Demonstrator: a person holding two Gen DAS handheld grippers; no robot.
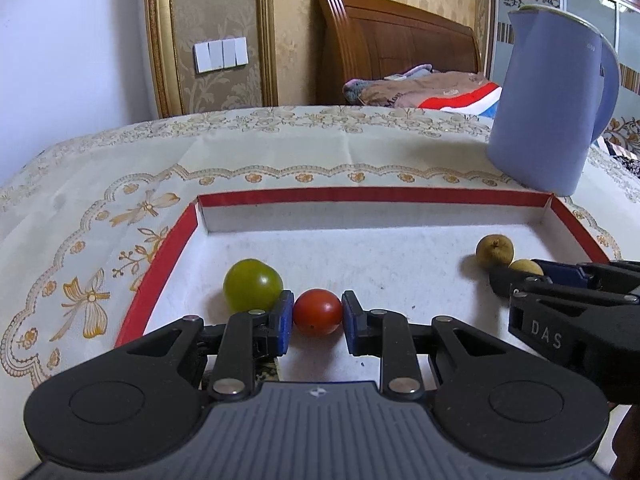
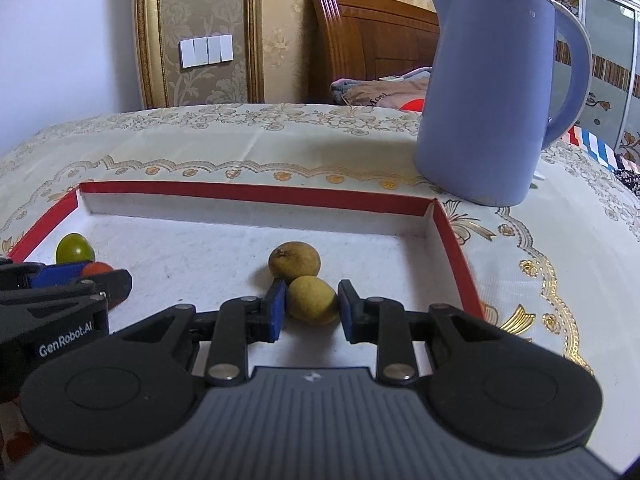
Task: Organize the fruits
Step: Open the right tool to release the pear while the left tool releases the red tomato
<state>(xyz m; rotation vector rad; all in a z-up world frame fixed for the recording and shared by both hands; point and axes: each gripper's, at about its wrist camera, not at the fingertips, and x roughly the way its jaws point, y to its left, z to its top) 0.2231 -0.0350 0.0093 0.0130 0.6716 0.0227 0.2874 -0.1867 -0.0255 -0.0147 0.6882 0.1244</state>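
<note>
A shallow red-rimmed white tray (image 1: pixel 360 194) lies on the patterned tablecloth. Inside it, my left gripper (image 1: pixel 318 314) is shut on a small red tomato (image 1: pixel 318 308), which rests on the tray floor. A green tomato (image 1: pixel 252 290) sits just left of the left finger, touching it. In the right wrist view my right gripper (image 2: pixel 313 306) is shut on a yellow-brown round fruit (image 2: pixel 313 298), its blue pads against both sides. A second brown fruit (image 2: pixel 295 266) lies just behind, touching the first. The two grippers are side by side over the tray's near part.
A tall lilac kettle (image 2: pixel 488 100) stands on the table just beyond the tray's far right corner. The tray walls (image 2: pixel 256 194) are low. Behind the table are a wooden headboard (image 1: pixel 396 40) and bedding.
</note>
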